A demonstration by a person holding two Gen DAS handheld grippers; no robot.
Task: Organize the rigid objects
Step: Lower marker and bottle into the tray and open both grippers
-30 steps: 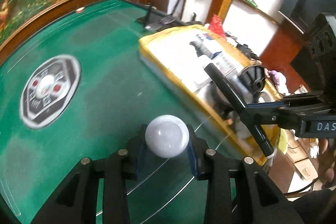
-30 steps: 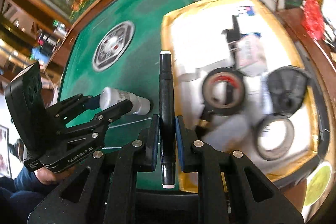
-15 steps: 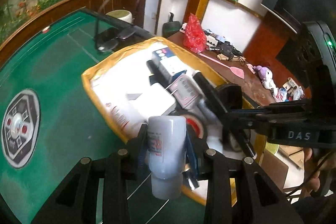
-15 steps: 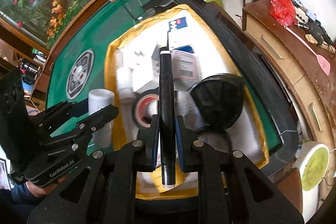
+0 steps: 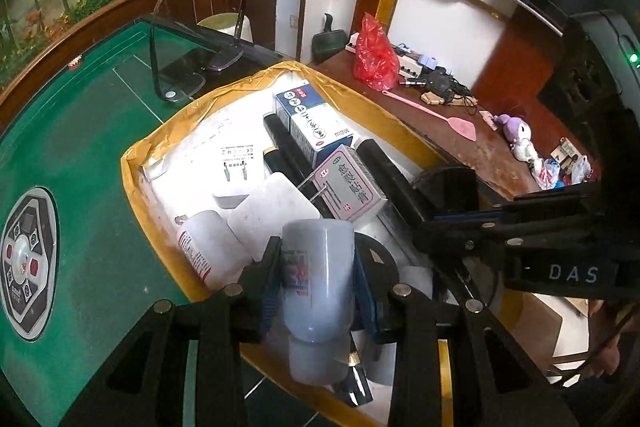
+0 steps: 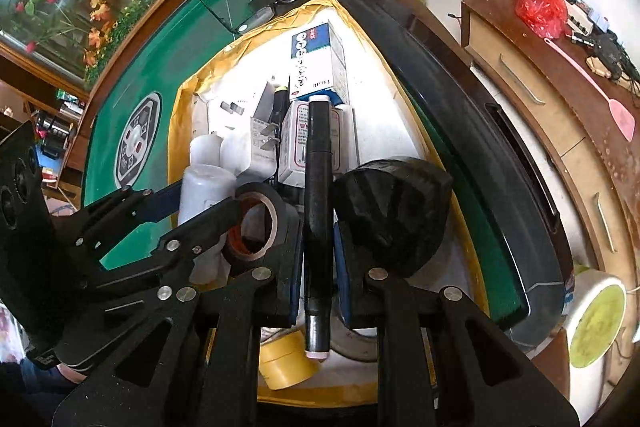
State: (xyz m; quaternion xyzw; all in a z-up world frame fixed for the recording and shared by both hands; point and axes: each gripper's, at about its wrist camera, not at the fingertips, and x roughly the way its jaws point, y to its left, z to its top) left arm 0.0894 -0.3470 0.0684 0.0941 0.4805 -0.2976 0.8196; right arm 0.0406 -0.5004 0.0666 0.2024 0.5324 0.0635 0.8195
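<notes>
Left hand-held gripper (image 5: pixel 318 269), closed on a white plastic bottle (image 5: pixel 318 279): the bottle is clamped at mid-body between the blue-padded fingers (image 5: pixel 267 279), with its cap end directed back toward the camera. Bottle and fingers are held above the near corner of the yellow-rimmed tray (image 5: pixel 132 183). Right hand-held gripper (image 6: pixel 318 255), closed on a black marker (image 6: pixel 318 195): the marker is gripped around its lower half, its length lying along the fingers and its pale tip seen nearest the camera; it is held over the middle of the tray (image 6: pixel 174 147).

The tray rests on the green counter (image 5: pixel 80 147). Within the tray are seen a second white bottle (image 5: pixel 212 247) lying along the left wall, a white plug adapter (image 5: pixel 236 163) just beyond it, a flat white block (image 5: pixel 272 215) beside the bottle, two printed cartons (image 5: pixel 312 123) toward the far end, and black cylindrical pieces (image 5: pixel 292 151) between the cartons and the adapter. In the right wrist view, a roll of black tape (image 6: pixel 260 223) is seen just left of the marker, a black fan-shaped object (image 6: pixel 392 211) just right of it, and a yellow tape roll (image 6: pixel 284 359) at the near edge of the tray. A pair of spectacles (image 5: pixel 192 67) lies on the counter beyond the tray's far corner.
</notes>
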